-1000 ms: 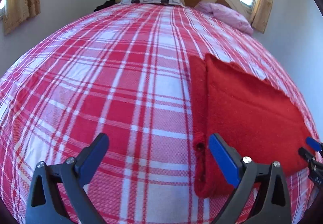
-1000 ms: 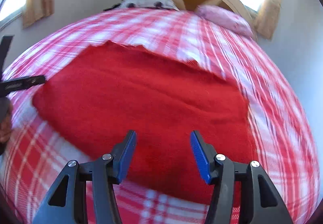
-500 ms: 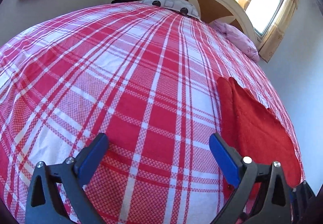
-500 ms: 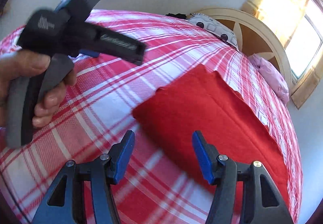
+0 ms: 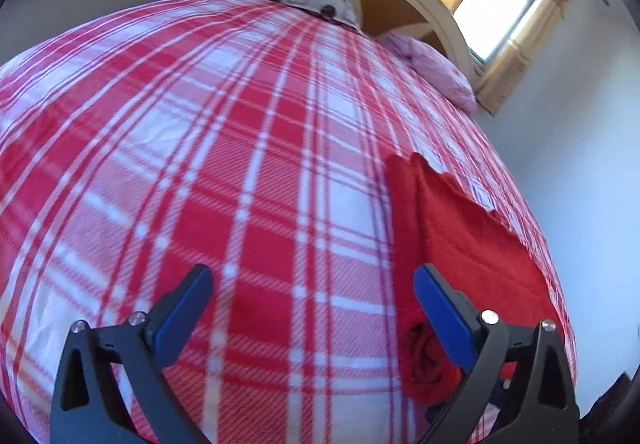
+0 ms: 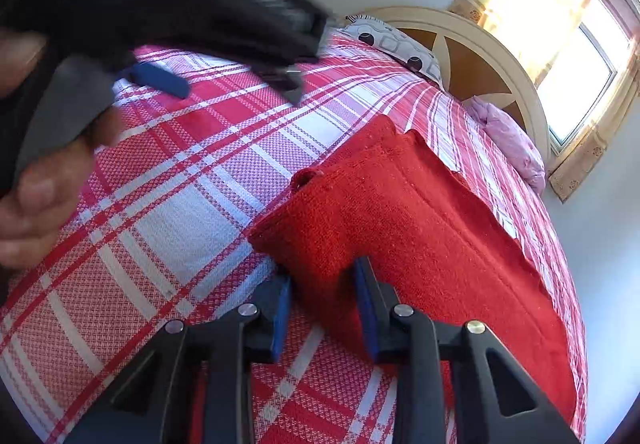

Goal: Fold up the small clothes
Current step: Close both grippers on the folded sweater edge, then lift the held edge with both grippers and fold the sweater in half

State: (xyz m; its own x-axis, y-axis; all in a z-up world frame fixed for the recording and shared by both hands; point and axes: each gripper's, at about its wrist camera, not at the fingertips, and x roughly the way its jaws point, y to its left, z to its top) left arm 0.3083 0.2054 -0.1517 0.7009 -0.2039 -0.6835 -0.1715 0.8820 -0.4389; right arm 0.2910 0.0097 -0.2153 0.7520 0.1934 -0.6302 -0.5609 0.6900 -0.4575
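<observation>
Nearest the right wrist camera, the right gripper (image 6: 322, 300) is closing in on the near corner of the red cloth (image 6: 400, 228); its fingers (image 6: 366, 304) have just been narrowing, and the folded corner is sitting between the two blue pads, pinched at its edge as far as the view shows. The cloth is lying folded on the bed (image 6: 180, 211), on the red and white plaid cover, with a doubled edge running along its left side and a small loop of fabric sticking up at the corner.

To the left in that view, a hand (image 6: 36, 199) is gripping the handle of the left gripper (image 6: 160, 77), which is blurred. In the left wrist view the left gripper (image 5: 312, 308) is hovering over the bare plaid cover with its fingers (image 5: 440, 308) spread wide and nothing between them; the red cloth (image 5: 472, 244) is lying just to the right of the right-hand finger, its rolled near end bunching beside the pad.

Farther off, a patterned pillow (image 6: 394, 43) and a pink pillow (image 6: 508, 135) are resting against the curved headboard (image 6: 480, 55), and a sunlit window (image 6: 576, 71) with curtains is glowing beyond.
</observation>
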